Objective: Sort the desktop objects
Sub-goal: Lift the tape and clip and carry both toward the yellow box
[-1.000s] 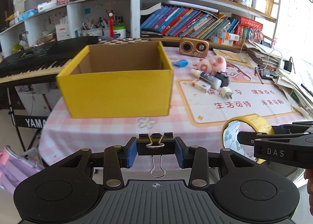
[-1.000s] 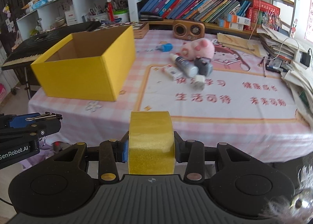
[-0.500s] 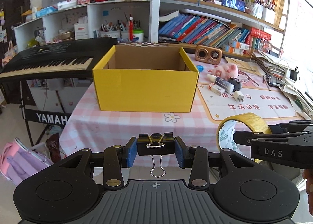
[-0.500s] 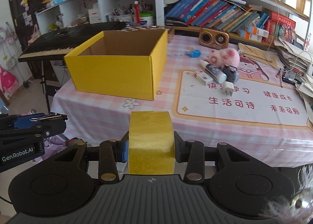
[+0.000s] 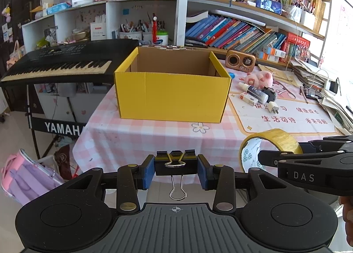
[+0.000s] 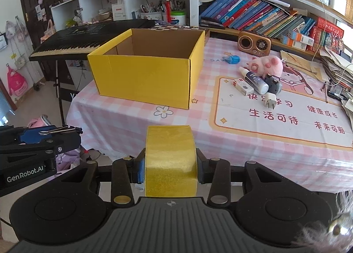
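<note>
While my left tongs (image 5: pixel 175 166) pinch a black binder clip (image 5: pixel 175 163), my right tongs (image 6: pixel 170 161) clamp a yellow tape roll (image 6: pixel 170 160), short of the open yellow box (image 6: pixel 145 80).

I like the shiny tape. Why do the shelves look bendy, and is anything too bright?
Left wrist view: the fisheye lens curves the bookshelf; the window side at right glares white. Right wrist view: same curving, and the yellow tape roll glitters, sharp and unblurred.
</note>
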Motion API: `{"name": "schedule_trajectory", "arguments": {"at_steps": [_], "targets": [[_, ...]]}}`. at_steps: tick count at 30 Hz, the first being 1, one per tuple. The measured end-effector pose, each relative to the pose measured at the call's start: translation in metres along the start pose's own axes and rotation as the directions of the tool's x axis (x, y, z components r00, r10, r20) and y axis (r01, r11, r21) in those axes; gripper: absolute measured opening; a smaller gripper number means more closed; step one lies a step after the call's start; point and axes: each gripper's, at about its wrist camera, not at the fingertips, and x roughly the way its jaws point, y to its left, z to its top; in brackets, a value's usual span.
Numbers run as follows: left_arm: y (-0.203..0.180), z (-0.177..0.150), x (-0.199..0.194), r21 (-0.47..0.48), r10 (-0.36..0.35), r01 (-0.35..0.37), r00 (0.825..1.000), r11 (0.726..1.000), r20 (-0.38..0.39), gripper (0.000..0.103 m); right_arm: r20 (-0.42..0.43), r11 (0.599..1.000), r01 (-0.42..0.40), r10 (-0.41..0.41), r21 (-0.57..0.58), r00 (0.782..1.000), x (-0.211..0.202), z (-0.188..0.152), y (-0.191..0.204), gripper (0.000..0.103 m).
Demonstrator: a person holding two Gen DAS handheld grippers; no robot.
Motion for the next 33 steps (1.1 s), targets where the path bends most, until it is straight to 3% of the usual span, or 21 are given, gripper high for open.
{"name": "schedule_trajectory", "arguments": {"at_steps": [18, 33], "targets": [[0.002, 0.021, 0.013, 0.013, 0.020, -0.021, 1.000, 1.000, 0.021, 0.039, 0.054, 0.999, -0.046, 0.047, -0.020, 0.997, 0.003, 0.023, -0.002, 0.039], [0.012, 0.107, 0.048, 0.021, 0.069, -0.072, 0.987, 0.997, 0.143, 0.039, 0.193, 0.987, -0.138, 0.152, -0.084, 0.969, 0.037, 0.126, -0.007, 0.039]]}}
